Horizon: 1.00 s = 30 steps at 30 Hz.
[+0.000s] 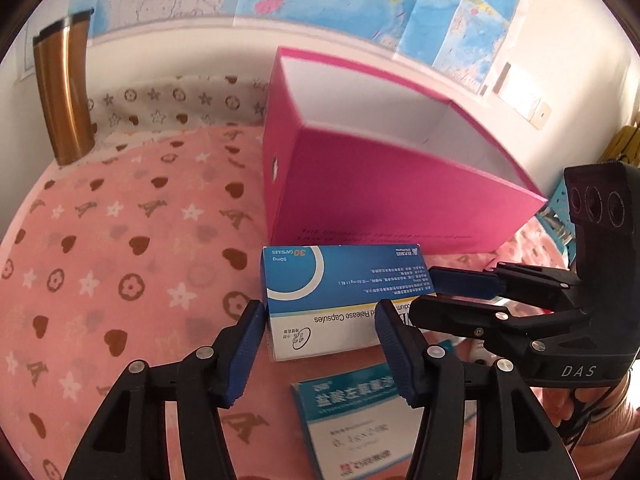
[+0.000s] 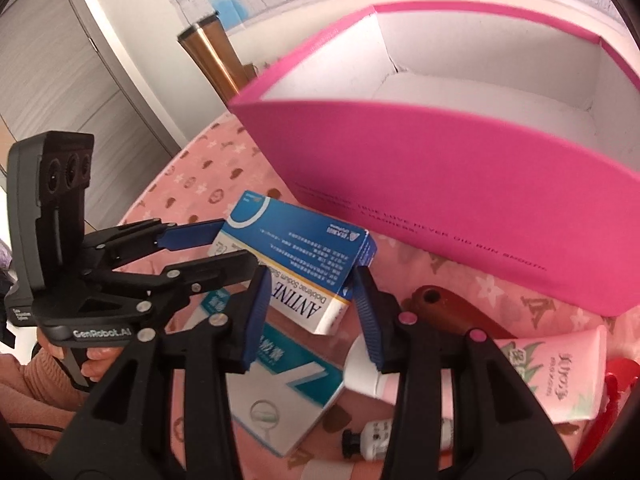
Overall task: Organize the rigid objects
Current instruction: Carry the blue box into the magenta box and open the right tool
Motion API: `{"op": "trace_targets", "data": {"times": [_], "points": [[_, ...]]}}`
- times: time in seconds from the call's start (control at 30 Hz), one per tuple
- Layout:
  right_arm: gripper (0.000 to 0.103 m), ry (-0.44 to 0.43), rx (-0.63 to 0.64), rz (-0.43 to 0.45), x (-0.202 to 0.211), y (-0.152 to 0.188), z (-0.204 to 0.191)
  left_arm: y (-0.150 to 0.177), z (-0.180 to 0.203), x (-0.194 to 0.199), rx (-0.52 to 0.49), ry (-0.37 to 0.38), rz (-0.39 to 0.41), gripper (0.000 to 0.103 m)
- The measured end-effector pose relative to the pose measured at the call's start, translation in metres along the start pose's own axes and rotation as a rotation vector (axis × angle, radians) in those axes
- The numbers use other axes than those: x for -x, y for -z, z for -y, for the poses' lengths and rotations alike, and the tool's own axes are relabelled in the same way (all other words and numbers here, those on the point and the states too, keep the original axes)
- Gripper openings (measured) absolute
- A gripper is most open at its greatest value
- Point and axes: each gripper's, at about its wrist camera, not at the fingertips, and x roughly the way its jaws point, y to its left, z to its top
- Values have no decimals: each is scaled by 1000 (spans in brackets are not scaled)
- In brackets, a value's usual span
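Note:
A blue and white medicine box (image 1: 332, 276) (image 2: 296, 236) lies tilted on the pink patterned cloth, just in front of an open pink carton (image 1: 380, 200) (image 2: 440, 168) with a bare white inside. My left gripper (image 1: 319, 308) (image 2: 239, 242) straddles the box's left end with its blue pads against it. From the right, my right gripper (image 2: 309, 276) (image 1: 422, 296) holds the other end, pads touching the box's front face and end flap. The box hangs between both grippers.
Under the grippers lies a teal and white medicine box (image 1: 352, 412) (image 2: 280, 392). A pink tube (image 2: 552, 372), a brown wooden piece (image 2: 448, 312), a small bottle (image 2: 392, 436) and something red (image 2: 620, 380) lie to the right. A copper tumbler (image 1: 64, 96) stands at the back left.

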Motion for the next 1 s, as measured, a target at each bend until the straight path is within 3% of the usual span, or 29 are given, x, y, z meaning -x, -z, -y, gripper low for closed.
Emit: {"op": "trace_targets", "data": {"times": [0.27, 0.57, 0.8, 1.0], "points": [[45, 19, 23, 82, 48, -3, -8, -14, 29, 26, -64, 9, 41, 57], [45, 50, 64, 220, 95, -30, -13, -55, 54, 54, -139, 14, 151, 58], [45, 74, 44, 260, 92, -64, 4, -87, 61, 43, -161, -19, 169, 58], [45, 65, -14, 233, 72, -82, 27, -103, 55, 21, -145, -45, 143, 58]]}}
